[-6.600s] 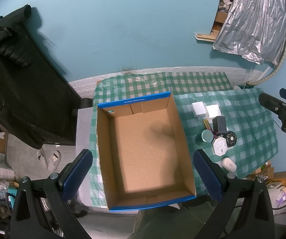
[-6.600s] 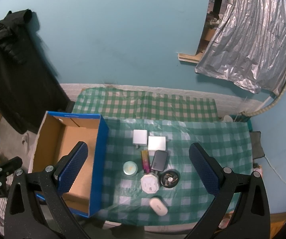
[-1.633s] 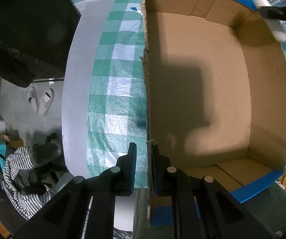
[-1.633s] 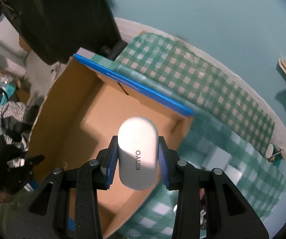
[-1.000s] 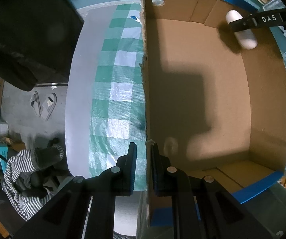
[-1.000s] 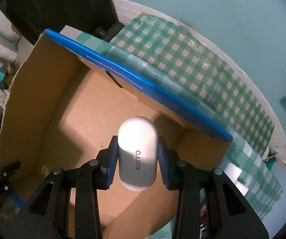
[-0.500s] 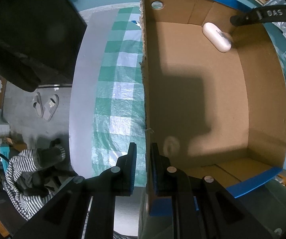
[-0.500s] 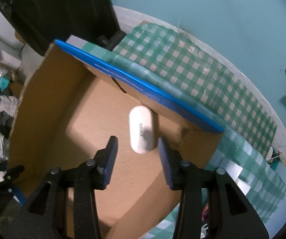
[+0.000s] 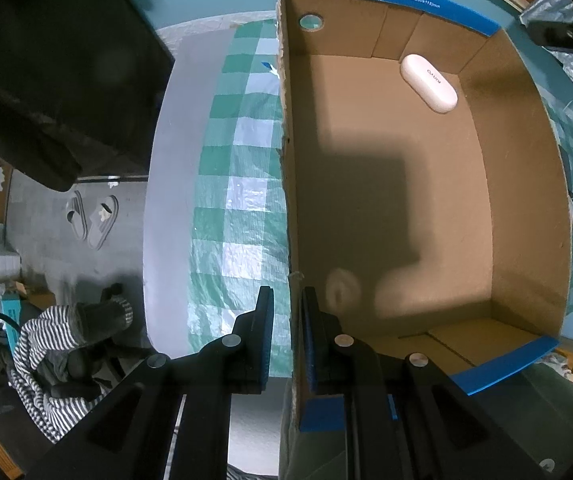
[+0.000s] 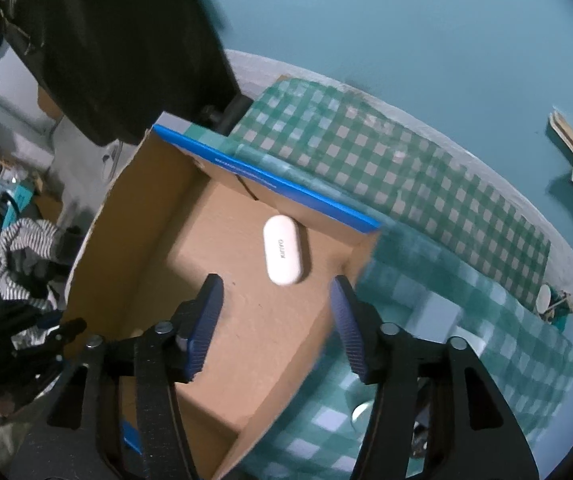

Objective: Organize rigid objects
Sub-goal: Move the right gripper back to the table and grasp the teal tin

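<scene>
White case [image 10: 282, 255] released, now lying flat on box floor [image 10: 222, 320], 1 o'clock corner in left view. Right claw [image 10: 274, 316] empty, jaws opening above it. Left claw [image 9: 288, 332] clamped on box wall [image 9: 291, 200]. First item stowed.

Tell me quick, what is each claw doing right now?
Left gripper: shut on the side wall of the brown cardboard box.
Right gripper: jaws opening, empty; the white oval plastic case lies in the box.
</scene>
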The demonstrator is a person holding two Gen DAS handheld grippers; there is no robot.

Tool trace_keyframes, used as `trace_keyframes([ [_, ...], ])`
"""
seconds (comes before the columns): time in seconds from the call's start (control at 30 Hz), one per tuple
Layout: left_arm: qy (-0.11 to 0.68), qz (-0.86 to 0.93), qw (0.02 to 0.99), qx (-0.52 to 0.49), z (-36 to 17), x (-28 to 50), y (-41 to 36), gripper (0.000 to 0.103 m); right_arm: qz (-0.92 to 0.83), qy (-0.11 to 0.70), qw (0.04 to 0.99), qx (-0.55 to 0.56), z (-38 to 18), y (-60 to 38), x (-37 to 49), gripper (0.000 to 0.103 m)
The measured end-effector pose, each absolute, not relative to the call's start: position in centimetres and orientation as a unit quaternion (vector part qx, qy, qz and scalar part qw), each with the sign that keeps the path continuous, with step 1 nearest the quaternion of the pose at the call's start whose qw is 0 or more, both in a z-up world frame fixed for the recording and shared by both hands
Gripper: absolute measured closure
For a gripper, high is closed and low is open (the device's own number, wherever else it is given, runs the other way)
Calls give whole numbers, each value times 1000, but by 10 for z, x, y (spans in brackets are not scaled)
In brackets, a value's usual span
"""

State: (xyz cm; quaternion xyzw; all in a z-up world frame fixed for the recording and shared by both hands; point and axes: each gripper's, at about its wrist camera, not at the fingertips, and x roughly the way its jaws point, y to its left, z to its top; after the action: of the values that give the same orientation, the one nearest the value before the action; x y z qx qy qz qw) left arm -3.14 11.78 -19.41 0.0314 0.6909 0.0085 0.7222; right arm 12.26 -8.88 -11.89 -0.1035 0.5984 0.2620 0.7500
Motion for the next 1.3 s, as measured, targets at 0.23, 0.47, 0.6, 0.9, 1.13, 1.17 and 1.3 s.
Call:
trace_keyframes([
  [0.23,691,10,722,31,-193,-30,118,89,238,602,757,-90,-108,-120,113,45],
  [0.47,692,11,721,26,-192,-28,120,89,216,612,758,-66,-111,-154,103,45],
  [0.6,694,12,719,23,-192,-27,120,89,196,624,755,-51,-119,-174,96,45],
  [0.9,697,16,717,22,-193,-27,120,89,163,647,744,-45,-152,-201,88,45],
  [1.13,697,18,717,19,-193,-28,120,89,157,676,718,-53,-196,-207,80,45],
  [1.17,697,19,717,18,-192,-28,121,89,158,678,716,-53,-200,-207,78,45],
  [1.3,697,19,717,17,-193,-29,122,89,163,678,714,-57,-213,-206,72,45],
])
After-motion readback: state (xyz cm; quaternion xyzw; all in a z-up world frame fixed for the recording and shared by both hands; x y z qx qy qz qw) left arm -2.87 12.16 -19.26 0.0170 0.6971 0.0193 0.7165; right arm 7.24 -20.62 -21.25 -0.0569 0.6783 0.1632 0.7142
